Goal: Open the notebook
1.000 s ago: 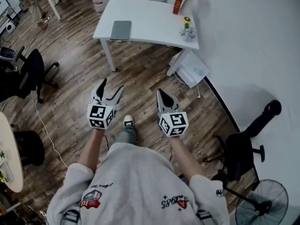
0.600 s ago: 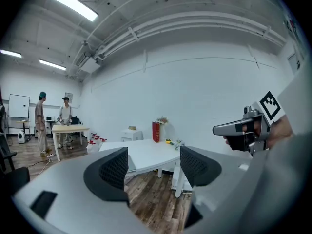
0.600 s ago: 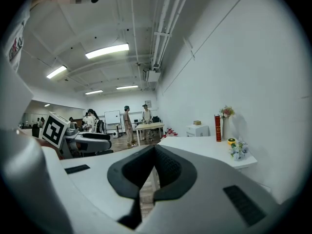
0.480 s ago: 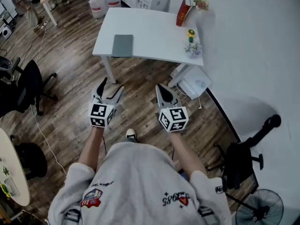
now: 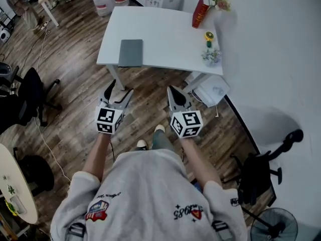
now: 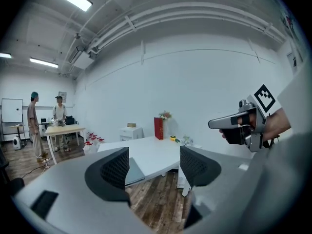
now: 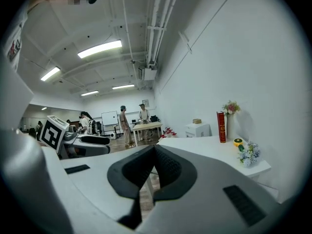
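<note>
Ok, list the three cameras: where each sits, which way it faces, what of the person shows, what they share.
Head view: on the head, looking steeply down at the floor and white table with the closed notebook; shows torso, forearms, shoes, left gripper open, right gripper shut.
Left gripper view: rides that gripper, faces the table; own jaws apart, right gripper at its right.
Right gripper view: faces the table and wall; own jaws together, left gripper at its left.
Shared: all three show the table.
</note>
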{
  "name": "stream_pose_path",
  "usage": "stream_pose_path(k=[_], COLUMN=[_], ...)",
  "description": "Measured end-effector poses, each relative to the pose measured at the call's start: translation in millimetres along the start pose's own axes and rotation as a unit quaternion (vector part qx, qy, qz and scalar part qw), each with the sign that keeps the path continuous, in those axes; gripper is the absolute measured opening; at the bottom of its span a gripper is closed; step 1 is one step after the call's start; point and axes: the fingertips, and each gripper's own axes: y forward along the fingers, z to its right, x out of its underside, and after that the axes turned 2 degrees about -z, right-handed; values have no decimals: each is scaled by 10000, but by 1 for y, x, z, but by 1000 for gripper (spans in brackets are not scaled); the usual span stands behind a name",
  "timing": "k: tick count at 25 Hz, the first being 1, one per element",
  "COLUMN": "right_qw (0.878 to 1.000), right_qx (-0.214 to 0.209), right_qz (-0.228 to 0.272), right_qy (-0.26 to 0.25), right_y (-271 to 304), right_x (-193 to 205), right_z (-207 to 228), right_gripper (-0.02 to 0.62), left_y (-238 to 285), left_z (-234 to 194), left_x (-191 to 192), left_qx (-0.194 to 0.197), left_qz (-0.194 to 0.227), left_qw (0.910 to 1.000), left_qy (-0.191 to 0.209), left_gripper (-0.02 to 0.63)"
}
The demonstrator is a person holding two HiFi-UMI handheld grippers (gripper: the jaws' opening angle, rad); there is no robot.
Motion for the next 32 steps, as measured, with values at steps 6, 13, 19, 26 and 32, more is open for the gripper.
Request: stream_pose_path(k=[6,13,19,26,32], right_qw=[9998,9983,9953,9924,9923], right_qx=[-182,-586,-960,-1184,-1200], right_qz=[-30,-61,-147,-325,-317], right_qy=[43,-10,-38,37,42], right_y=[67,163,236,282,302], right_x=[-10,-47,-71,-70,-74], right_z=[50,124,168,198,204], right_gripper=[0,0,0,0,0], left_y=[70,171,235,275,293], left_z=[-30,-60,-90,-102,-115], left_x=[-4,-31,-45,-34,-20], left_qx=[-158,-351,-618,-754,-707], left_qz=[-163,-290,-430,-673,-861], left_qw=[9997,9990,9971,9946,9936], left_qy=[-5,-36,-129,-234,-206], left_gripper=[311,311,311,311,311])
